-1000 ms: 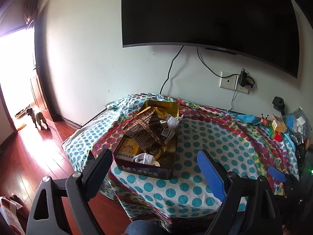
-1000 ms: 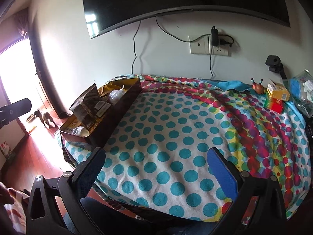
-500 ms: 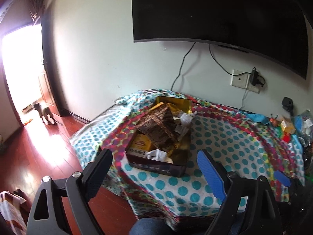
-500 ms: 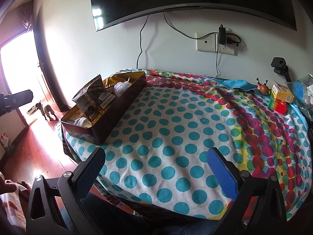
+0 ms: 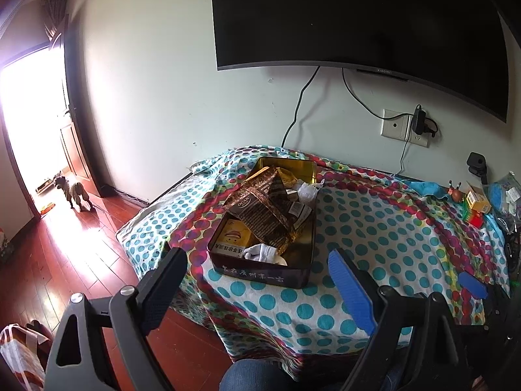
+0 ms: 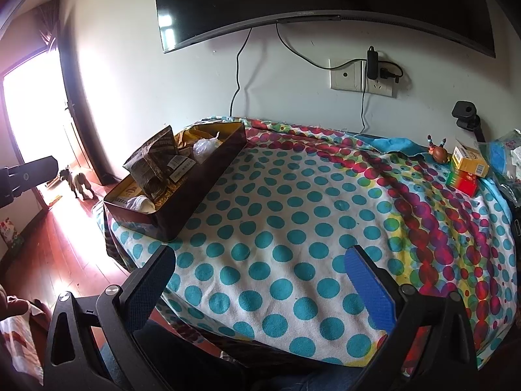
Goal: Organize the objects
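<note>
A tabletop [image 6: 293,228] draped in a white cloth with teal dots and a band of red and yellow dots stands against a pale wall, under a dark wall-mounted TV [image 5: 358,16]. A wall socket [image 6: 361,76] with a plugged-in adapter sits below the screen, cables hanging down to the cloth.

At the left end of the tabletop lies an open dark tin [image 5: 260,273] with a gold interior, stuffed with a brown snack bag [image 5: 263,208], a yellow packet [image 5: 232,236], a white sock [image 5: 260,252] and a clear plastic wrap [image 6: 205,145]. At the far right edge, well apart from the tin, a yellow box [image 6: 470,159] rests on a red-green box [image 6: 462,181], beside a small brown figurine [image 6: 438,151] and a black webcam [image 6: 465,115].

The left tongs [image 5: 257,283] hang wide apart and empty just in front of the tin. The right tongs [image 6: 260,280] are also spread wide, empty, over the near bare cloth.

To the far left, a red wooden floor [image 5: 65,260] leads to a bright doorway where a small dog [image 5: 73,190] stands.
</note>
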Tool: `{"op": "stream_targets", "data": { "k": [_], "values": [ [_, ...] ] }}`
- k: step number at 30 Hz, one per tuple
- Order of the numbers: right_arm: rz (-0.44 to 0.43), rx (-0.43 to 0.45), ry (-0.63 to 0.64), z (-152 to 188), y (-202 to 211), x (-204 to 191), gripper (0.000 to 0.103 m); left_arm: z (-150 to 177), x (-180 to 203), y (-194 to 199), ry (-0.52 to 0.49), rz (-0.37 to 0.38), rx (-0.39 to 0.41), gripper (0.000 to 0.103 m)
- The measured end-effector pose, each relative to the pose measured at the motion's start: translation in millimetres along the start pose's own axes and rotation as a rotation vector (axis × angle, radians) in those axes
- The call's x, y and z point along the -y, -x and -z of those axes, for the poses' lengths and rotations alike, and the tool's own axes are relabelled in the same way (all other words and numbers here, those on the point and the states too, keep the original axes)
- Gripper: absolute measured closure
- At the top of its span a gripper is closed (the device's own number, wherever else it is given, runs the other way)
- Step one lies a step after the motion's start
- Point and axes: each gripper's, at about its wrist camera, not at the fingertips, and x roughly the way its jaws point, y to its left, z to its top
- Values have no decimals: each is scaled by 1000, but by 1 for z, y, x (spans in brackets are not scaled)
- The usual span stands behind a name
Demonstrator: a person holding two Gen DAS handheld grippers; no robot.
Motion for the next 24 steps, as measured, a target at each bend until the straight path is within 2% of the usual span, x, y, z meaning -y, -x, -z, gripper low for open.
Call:
{"op": "stream_targets", "data": {
  "k": [16, 24],
  "values": [
    [2, 1, 11, 0, 2, -3, 0, 5, -1, -9, 9, 10, -41, 12],
    [22, 41, 41, -23, 11, -20, 0, 9, 2, -11, -3, 5, -52, 12]
  ]
}}
